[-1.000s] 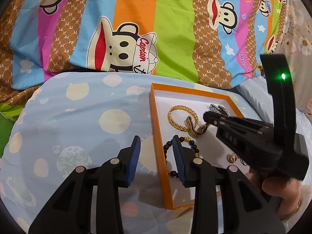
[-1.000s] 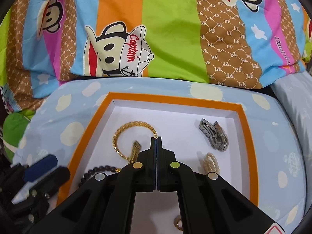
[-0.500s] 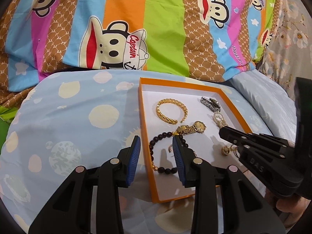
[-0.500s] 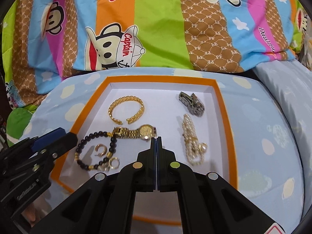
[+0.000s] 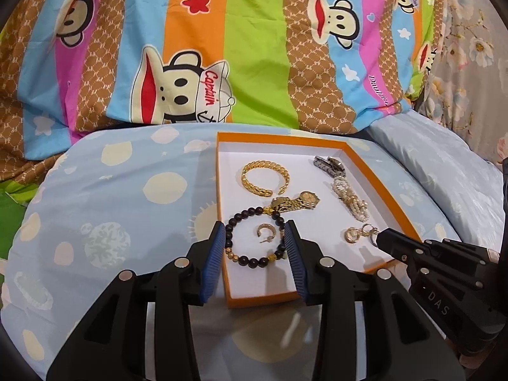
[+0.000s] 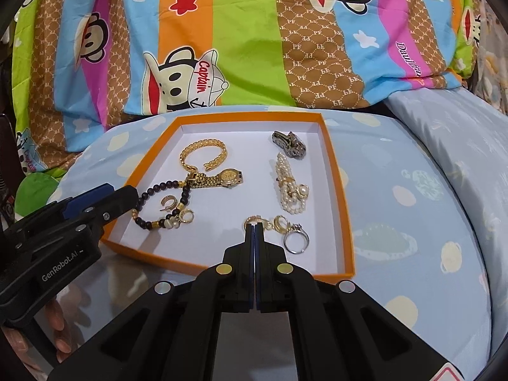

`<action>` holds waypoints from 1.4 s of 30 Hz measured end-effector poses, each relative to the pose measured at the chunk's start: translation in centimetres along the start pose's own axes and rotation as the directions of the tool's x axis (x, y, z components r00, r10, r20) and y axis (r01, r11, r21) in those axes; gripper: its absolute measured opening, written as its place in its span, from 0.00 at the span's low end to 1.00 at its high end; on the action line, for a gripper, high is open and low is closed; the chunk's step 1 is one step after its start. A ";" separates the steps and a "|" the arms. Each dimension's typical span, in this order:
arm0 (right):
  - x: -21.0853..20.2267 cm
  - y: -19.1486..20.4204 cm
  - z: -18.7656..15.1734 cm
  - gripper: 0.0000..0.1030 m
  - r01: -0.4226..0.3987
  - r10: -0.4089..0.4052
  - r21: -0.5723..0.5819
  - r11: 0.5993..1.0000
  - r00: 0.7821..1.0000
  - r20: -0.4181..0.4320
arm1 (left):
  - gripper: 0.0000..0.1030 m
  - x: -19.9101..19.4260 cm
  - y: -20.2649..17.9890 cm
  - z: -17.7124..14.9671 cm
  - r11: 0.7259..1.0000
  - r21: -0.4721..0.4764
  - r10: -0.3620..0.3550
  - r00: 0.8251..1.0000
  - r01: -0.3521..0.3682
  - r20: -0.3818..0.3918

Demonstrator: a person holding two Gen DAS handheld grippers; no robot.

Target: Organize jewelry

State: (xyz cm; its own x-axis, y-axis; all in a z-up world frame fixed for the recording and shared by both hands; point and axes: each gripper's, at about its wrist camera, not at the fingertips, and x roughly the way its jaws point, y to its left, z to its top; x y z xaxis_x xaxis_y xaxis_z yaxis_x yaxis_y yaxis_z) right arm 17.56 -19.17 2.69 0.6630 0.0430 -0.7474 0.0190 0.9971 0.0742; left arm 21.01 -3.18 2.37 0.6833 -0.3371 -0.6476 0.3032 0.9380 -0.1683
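Note:
An orange tray (image 5: 279,138) (image 6: 250,116) with a white floor lies on a blue spotted pillow. It holds a gold bangle (image 5: 265,176) (image 6: 203,154), a gold watch (image 5: 297,201) (image 6: 222,177), a dark bead bracelet (image 5: 241,217) (image 6: 149,190), a pearl bracelet (image 5: 349,198) (image 6: 290,187), a grey metal band (image 5: 328,165) (image 6: 289,144), a gold hoop (image 5: 265,230) and a silver ring (image 6: 295,238). My left gripper (image 5: 254,238) (image 6: 120,192) hovers at the tray's near left corner. Its jaws are opening and nothing is pressed between them. My right gripper (image 6: 254,227) (image 5: 382,238) is shut and empty at the near right, by small gold earrings (image 5: 352,233).
A striped quilt with cartoon monkeys (image 5: 222,63) rises behind the tray. The blue spotted pillow (image 5: 127,206) extends to the left of the tray, and a pale blue pillow (image 6: 460,143) lies at the right. A person's hand (image 6: 57,324) grips the left tool.
Both grippers have drawn back toward the tray's near edge, so more of the jewelry shows. The right gripper left the tray's middle. The left jaws stand slightly wider.

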 end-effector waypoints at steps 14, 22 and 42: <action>-2.6 0.0 -1.8 0.00 0.020 -0.020 0.002 1.000 0.998 0.055 | 0.36 -1.8 -3.2 -2.5 0.999 0.053 -0.009 1.000 0.009 -0.010; -3.0 0.1 -2.1 0.03 0.023 -0.023 0.001 1.000 0.996 0.081 | 0.36 -2.1 -3.8 -2.9 0.997 0.080 0.022 1.000 -0.023 0.011; -3.3 -1.1 -2.0 0.58 0.126 -0.136 0.069 0.990 0.978 0.156 | 0.78 -1.9 -2.1 -2.2 0.995 0.005 0.097 0.994 -0.097 0.056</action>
State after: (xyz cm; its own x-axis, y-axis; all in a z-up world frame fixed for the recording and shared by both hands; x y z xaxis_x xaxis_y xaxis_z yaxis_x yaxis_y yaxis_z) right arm 13.81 -20.28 3.75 0.7629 -0.1031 -0.6383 0.1541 0.9877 0.0246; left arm 17.62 -4.30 2.34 0.7453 -0.2486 -0.6186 0.2383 0.9659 -0.1011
